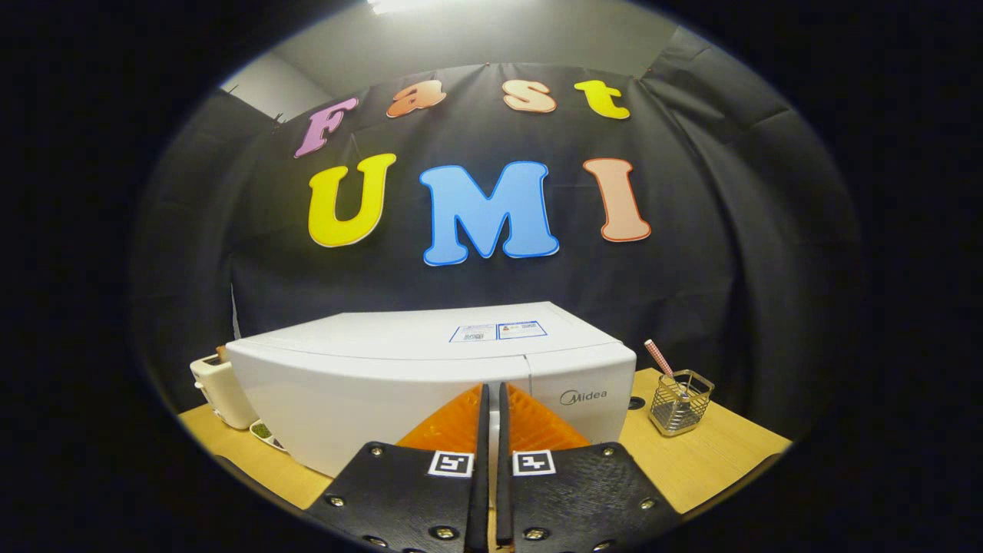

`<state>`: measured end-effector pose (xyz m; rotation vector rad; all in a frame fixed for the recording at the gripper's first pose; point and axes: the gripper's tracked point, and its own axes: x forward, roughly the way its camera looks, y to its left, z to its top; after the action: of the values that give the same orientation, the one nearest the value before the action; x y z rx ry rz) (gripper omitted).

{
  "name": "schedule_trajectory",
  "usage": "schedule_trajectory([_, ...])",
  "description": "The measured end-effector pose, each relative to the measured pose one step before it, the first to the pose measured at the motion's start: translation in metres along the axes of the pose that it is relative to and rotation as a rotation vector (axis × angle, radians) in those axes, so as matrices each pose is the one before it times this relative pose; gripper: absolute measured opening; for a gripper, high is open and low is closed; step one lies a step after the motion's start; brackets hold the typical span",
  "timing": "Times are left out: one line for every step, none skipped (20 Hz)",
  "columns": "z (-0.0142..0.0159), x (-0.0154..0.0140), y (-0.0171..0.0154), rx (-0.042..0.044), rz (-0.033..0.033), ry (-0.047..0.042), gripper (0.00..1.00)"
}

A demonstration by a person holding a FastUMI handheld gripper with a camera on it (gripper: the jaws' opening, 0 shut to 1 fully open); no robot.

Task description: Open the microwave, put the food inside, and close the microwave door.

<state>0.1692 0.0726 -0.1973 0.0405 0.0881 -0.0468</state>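
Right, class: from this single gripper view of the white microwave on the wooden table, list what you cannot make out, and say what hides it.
- Lower front of the white microwave, gripper view: covered by the fingers, which stand nearly closed with nothing between them.
- Small dish of green food: partly hidden by the microwave's corner.
- Cream toaster: one side is behind the microwave.
- Contents of the wire-mesh metal holder: too small to identify.

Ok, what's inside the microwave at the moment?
Cannot tell: the microwave door is closed, hiding its inside. The gripper has its fingers together, just ahead of the door, holding nothing. A small dish sits outside, beside the toaster.
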Motion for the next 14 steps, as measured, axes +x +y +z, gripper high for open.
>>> schedule_trajectory([0.00108,-0.00124,0.00061,-0.00399,0.00421,0.00451,0.05])
schedule_trajectory([0.00200,-0.00429,-0.00022,0.01738,0.00756,0.00984,0.05])
schedule_trajectory([0.00476,-0.01148,0.00556,0.03596,0.02805,-0.00183,0.06])
schedule_trajectory([0.00960,-0.00933,-0.00064,0.02108,0.00479,-0.00952,0.11])
schedule_trajectory([0.01417,-0.01054,0.00154,0.00720,0.00568,-0.01987,0.18])
schedule_trajectory([0.01370,-0.01159,0.00099,-0.01031,-0.00363,-0.01337,0.24])
schedule_trajectory([0.01416,-0.01125,0.00267,-0.01989,0.00860,-0.01399,0.43])
schedule_trajectory([0.01358,-0.01130,0.00370,-0.02474,0.00803,-0.00505,0.54])
schedule_trajectory([0.01674,-0.01311,0.00328,-0.01873,0.00307,-0.00679,0.83])
schedule_trajectory([0.01545,-0.00697,-0.00011,-0.01951,0.00010,-0.01089,0.91])
schedule_trajectory([0.01917,-0.01164,0.00193,-0.02116,-0.00250,-0.01458,0.99])
schedule_trajectory([0.01893,-0.00874,-0.00059,-0.02724,-0.00865,-0.01906,0.99])
schedule_trajectory([0.01849,-0.00901,-0.00093,-0.01210,-0.00439,-0.02355,0.99])
schedule_trajectory([0.01943,-0.00914,0.00133,0.00786,0.00221,-0.02535,0.99])
